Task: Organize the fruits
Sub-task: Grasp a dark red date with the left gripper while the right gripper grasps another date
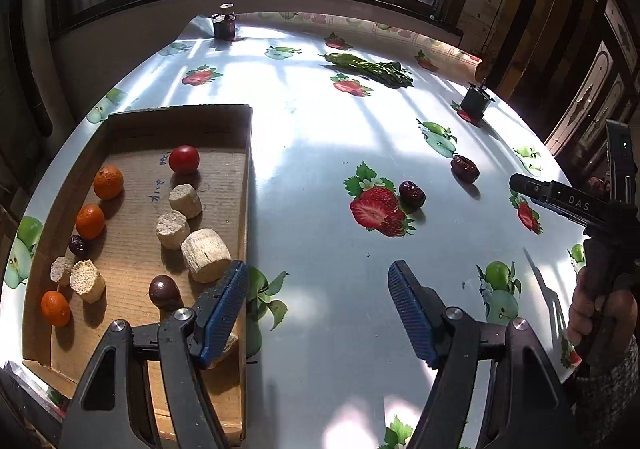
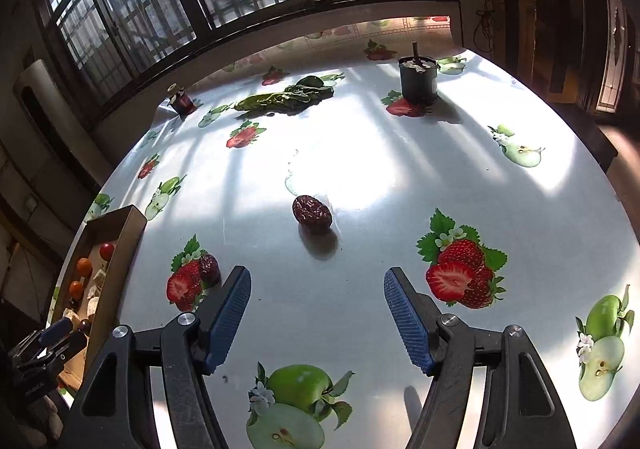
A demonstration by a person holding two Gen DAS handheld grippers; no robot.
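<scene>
A cardboard tray [image 1: 245, 153] at the table's left holds oranges [image 1: 108, 182], a red tomato [image 1: 184, 159], pale cut chunks [image 1: 206, 255], a dark round fruit [image 1: 164, 291] and a red date [image 1: 77, 245]. Two red dates lie loose on the tablecloth: one [image 1: 411, 194] [image 2: 209, 267] by a printed strawberry, one [image 1: 464, 168] [image 2: 311, 214] farther right. My left gripper [image 1: 318, 309] is open and empty beside the tray's right wall. My right gripper [image 2: 318, 323] is open and empty, just short of the second date. The tray shows in the right wrist view [image 2: 120, 249].
A bunch of green leaves [image 1: 370, 68] [image 2: 280, 99] lies at the back. A small dark jar [image 1: 224, 25] [image 2: 182, 99] stands back left, a black pot [image 1: 475, 99] [image 2: 418, 79] back right. The right gripper's body [image 1: 576, 205] and hand show at the left view's right edge.
</scene>
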